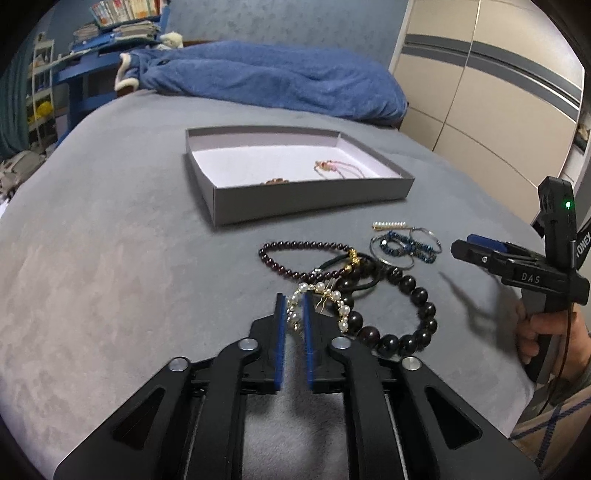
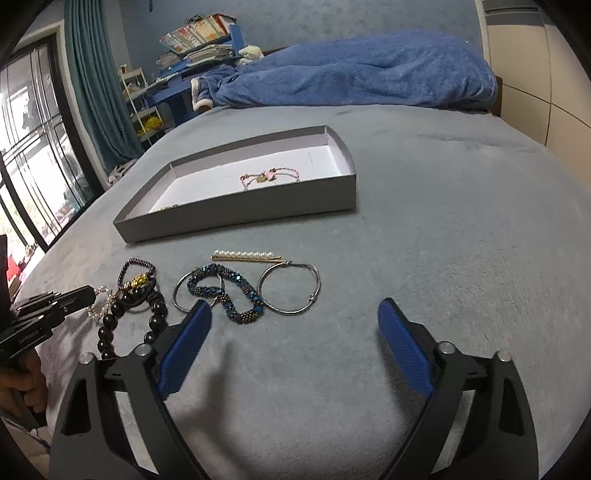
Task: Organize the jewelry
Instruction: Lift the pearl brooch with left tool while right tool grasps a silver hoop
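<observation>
A grey box (image 1: 310, 205) (image 2: 236, 218) lies on the bed with a pink string bracelet (image 1: 328, 167) (image 2: 269, 176) inside. In front of it lies a pile of jewelry: a pearl bracelet (image 1: 338, 301), a dark red bead bracelet (image 1: 295, 246), a big black bead bracelet (image 1: 413, 314) (image 2: 155, 314), a blue bead bracelet (image 1: 406, 247) (image 2: 229, 295), silver hoops (image 2: 291, 291) and a pearl hair clip (image 1: 389, 225) (image 2: 245, 255). My left gripper (image 1: 293, 301) (image 2: 86, 295) is shut on the pearl bracelet. My right gripper (image 2: 291, 321) (image 1: 458, 247) is open and empty, above the bed near the hoops.
A blue blanket (image 1: 273, 77) (image 2: 354, 70) lies at the far end of the grey bed (image 1: 110, 240). Wardrobe doors (image 1: 498, 92) stand at the right. Shelves with books (image 2: 199, 33) and a window (image 2: 29, 147) are at the left.
</observation>
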`<state>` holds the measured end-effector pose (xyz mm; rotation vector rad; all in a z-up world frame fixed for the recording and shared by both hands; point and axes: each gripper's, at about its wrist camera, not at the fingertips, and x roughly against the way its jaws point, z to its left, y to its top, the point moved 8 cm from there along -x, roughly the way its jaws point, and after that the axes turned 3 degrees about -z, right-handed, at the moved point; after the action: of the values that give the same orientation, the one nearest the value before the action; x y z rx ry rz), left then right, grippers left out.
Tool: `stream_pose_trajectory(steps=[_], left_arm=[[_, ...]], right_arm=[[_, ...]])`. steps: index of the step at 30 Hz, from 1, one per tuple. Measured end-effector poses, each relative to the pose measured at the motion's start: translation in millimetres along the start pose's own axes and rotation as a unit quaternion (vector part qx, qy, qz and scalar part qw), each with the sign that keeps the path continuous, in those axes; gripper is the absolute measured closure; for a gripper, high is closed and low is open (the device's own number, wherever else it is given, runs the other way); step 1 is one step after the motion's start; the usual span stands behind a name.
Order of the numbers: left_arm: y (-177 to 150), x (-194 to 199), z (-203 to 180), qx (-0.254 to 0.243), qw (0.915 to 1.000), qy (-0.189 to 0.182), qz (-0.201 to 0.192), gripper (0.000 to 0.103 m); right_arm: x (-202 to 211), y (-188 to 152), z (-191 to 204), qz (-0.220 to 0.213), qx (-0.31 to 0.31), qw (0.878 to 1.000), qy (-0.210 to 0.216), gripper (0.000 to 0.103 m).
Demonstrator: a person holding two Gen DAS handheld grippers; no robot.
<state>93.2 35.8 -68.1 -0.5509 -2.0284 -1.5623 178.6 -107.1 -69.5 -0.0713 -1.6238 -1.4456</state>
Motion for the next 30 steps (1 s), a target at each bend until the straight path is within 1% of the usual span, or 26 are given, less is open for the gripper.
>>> stream_pose_trajectory(steps=[1,2,3,5,7,9,10,12,13,14,16,17,18,19,20,21,22,24,25,26,27,30], left_arm=[[0,-1,1,0.002,1.0000,0.001,0.002,0.084],[0,-1,2,0.005,1.0000,0.002,0.003,0.079],[0,0,3,0.009,1.0000,0.000,0.001,0.076],[0,2,4,0.013,0.9999,-0.006,-0.003,0.061],[0,0,4,0.013,0.9999,-0.007,0.000,0.055],[-1,-4,3,0.011,0.9999,-0.006,0.011,0.055],[-2,-5,2,0.010,0.9998,-0.008,0.013,0.055],[-1,-4,0,0.007,0.9998,-0.017,0.009,0.055],[0,-2,-2,0.006,0.9997,-0.025,0.003,0.055],[1,1,-5,0.003,0.9994,-0.035,-0.005,0.055],[1,3,-9,-0.002,0.9989,-0.046,-0.010,0.055],[0,1,-11,-0.007,0.9988,-0.048,-0.003,0.054],[-1,-3,-11,-0.009,0.9989,-0.046,0.006,0.054],[-2,-6,-12,-0.010,0.9990,-0.042,0.014,0.054],[-3,-11,-11,-0.010,0.9990,-0.035,0.026,0.054],[-4,-13,-11,-0.012,0.9989,-0.032,0.032,0.054],[-4,-13,-11,-0.013,0.9989,-0.030,0.033,0.054],[-5,-13,-11,-0.014,0.9990,-0.025,0.034,0.054],[-6,-14,-11,-0.016,0.9990,-0.024,0.035,0.056],[-6,-14,-12,-0.016,0.9989,-0.026,0.036,0.062],[-6,-13,-11,-0.016,0.9989,-0.028,0.035,0.063],[-3,-7,-11,-0.017,0.9994,-0.026,0.017,0.064]], right_arm=[[-3,-1,-1,0.006,-0.002,1.000,-0.002,0.028],[-5,-1,-3,0.010,-0.005,1.000,-0.004,0.032],[-7,0,-4,0.013,-0.007,1.000,-0.006,0.033],[-9,2,-6,0.013,-0.004,1.000,-0.012,0.033],[-11,6,-9,0.012,-0.005,1.000,-0.020,0.033],[-17,11,-14,0.017,-0.006,0.999,-0.029,0.035],[-20,13,-15,0.021,-0.005,0.999,-0.031,0.037],[-30,14,-14,0.034,0.004,0.999,-0.033,0.047],[-35,12,-12,0.044,0.012,0.998,-0.033,0.058],[-40,10,-10,0.050,0.018,0.998,-0.034,0.064],[-41,8,-9,0.049,0.025,0.998,-0.037,0.065],[-41,8,-7,0.048,0.027,0.998,-0.034,0.067],[-40,7,-7,0.047,0.028,0.998,-0.030,0.072],[-40,6,-6,0.045,0.029,0.998,-0.025,0.080],[-39,6,-5,0.043,0.029,0.998,-0.021,0.090],[-37,5,-5,0.040,0.029,0.999,-0.021,0.094],[-35,5,-5,0.037,0.026,0.999,-0.018,0.096],[-31,5,-6,0.030,0.021,0.999,-0.013,0.097],[-29,6,-6,0.025,0.019,0.999,-0.011,0.098],[-28,7,-6,0.022,0.017,1.000,-0.009,0.098],[-25,7,-6,0.017,0.016,1.000,-0.007,0.098],[-17,10,-5,-0.001,0.013,1.000,-0.001,0.098]])
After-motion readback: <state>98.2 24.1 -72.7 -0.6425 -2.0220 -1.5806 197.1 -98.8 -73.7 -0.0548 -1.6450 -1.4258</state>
